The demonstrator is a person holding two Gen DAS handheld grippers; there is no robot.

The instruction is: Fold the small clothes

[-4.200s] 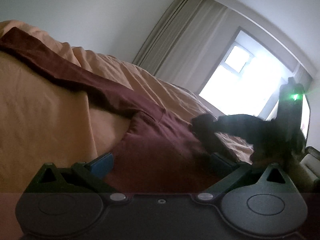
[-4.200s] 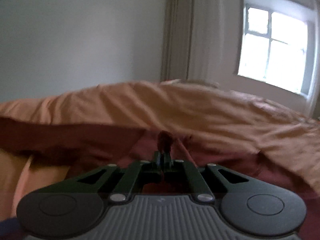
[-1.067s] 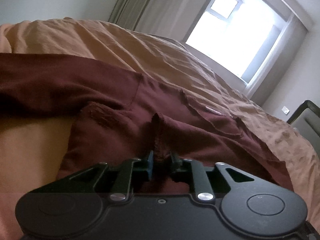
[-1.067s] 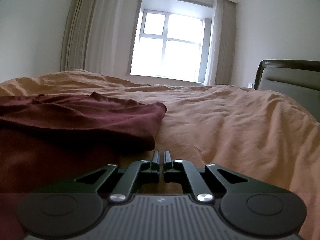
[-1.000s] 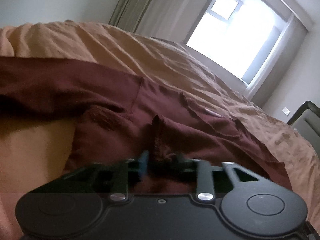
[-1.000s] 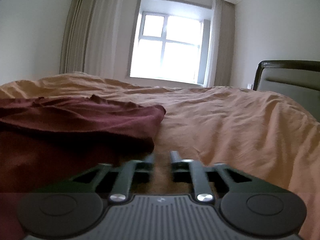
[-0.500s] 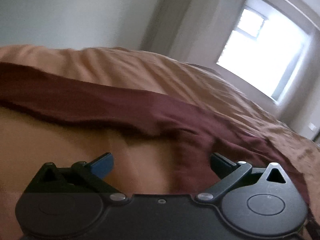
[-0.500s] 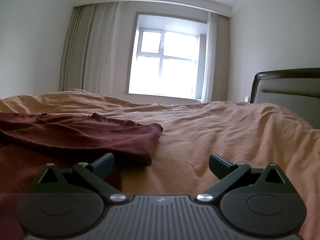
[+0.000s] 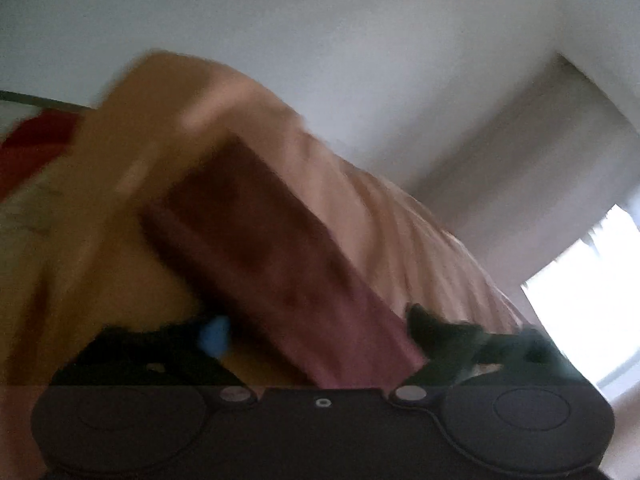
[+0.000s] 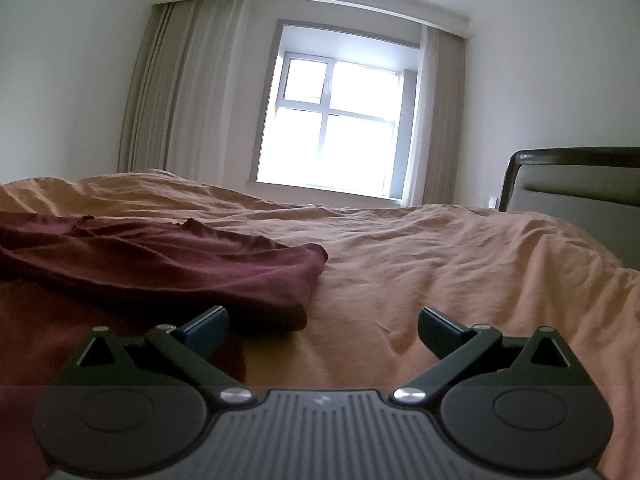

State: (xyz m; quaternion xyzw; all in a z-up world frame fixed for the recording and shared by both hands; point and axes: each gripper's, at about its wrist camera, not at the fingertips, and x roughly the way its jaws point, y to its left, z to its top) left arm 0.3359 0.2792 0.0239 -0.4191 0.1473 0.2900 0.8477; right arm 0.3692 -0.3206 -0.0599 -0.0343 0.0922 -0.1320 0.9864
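A dark maroon garment [image 10: 168, 264] lies on an orange bedspread [image 10: 440, 264], its folded edge ending just ahead of my right gripper's left finger. My right gripper [image 10: 322, 324] stands open above the bedspread, with nothing between its fingers. The left wrist view is blurred by motion. There a long maroon strip of the garment [image 9: 272, 256] runs from the upper left down towards the gripper body. My left gripper [image 9: 316, 332] is open, its fingers spread on either side of the strip, holding nothing.
A bright window [image 10: 336, 124] with beige curtains [image 10: 168, 92] faces the right wrist view. A dark headboard [image 10: 572, 184] stands at the right. Something red [image 9: 36, 140] shows at the far left of the left wrist view.
Both grippers were shut a second ago, the left on a fold of the garment, and both have opened. The left gripper has since swung sharply away; the right has lifted slightly.
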